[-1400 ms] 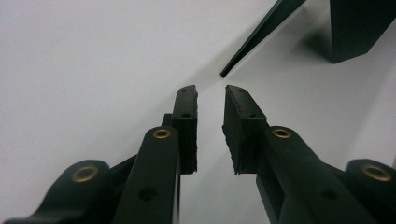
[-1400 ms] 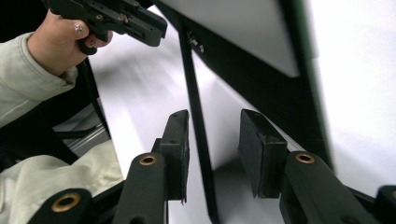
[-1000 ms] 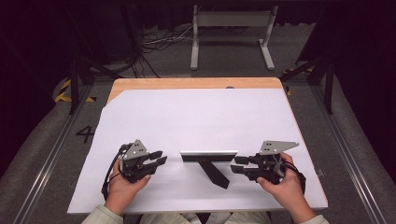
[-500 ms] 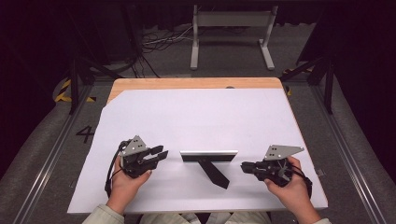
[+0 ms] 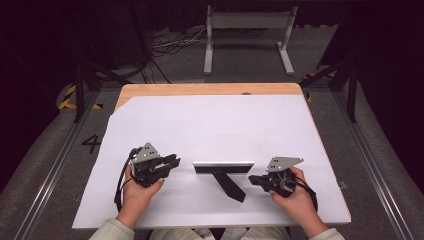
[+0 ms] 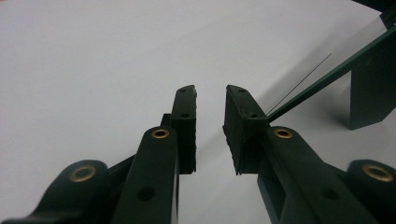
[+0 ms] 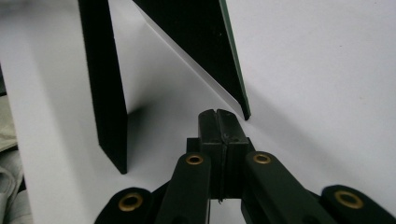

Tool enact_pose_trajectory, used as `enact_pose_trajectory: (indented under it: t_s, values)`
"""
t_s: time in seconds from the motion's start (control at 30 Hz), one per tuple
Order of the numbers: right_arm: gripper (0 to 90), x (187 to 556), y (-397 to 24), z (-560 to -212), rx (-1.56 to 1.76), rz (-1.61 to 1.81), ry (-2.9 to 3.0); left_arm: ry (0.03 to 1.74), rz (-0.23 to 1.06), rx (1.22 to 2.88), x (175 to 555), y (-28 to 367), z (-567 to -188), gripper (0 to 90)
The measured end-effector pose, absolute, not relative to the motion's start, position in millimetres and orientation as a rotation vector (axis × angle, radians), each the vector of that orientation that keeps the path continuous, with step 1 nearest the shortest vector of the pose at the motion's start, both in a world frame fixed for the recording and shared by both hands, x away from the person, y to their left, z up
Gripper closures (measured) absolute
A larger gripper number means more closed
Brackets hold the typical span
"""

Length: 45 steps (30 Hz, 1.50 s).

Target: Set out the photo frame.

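Both hands rest low at the near edge of the table, forearms entering from the near side. The left hand holds the left gripper with its jaws pointing right, toward the centre of the table. The right hand holds the right gripper with its jaws pointing left, toward the centre.

Left gripper: in the left gripper view the left gripper has its jaws spread with a narrow gap. The jaws have just been closing; nothing is between them.

Right gripper: in the right gripper view the right gripper has its jaws pressed together, pad against pad. The jaws have just been closing; nothing is between them.

The picture frame stands on the white table surface between the two grippers, near the near edge, with its back toward the person. Its black prop leg runs from the frame toward the near right.

Relative to the left gripper, the frame's left end lies just beside the jaw tips, to their right, and apart from them. In the left gripper view the frame appears to the far right of the jaws.

Relative to the right gripper, the frame's right end lies just beyond the jaw tips. In the right gripper view the frame's lower corner sits just beside the closed tips; whether they touch cannot be told. The prop leg stands to the left of the tips, apart from them.
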State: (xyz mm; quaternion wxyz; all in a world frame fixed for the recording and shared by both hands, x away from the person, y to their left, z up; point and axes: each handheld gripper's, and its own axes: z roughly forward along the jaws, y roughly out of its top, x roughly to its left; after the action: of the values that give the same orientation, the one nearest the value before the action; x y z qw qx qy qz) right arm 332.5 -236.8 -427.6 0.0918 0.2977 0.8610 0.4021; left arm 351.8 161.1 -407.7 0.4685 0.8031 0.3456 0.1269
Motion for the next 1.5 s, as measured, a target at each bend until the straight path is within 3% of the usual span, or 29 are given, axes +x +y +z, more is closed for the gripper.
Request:
enact_pose_trajectory:
  t_s: [1.5]
  values:
    - [90.0,391.9,-217.9,-436.1,1.124,1.04,2.545,0.843,0.334,1.998,349.5,162.4,-407.3,74.9]
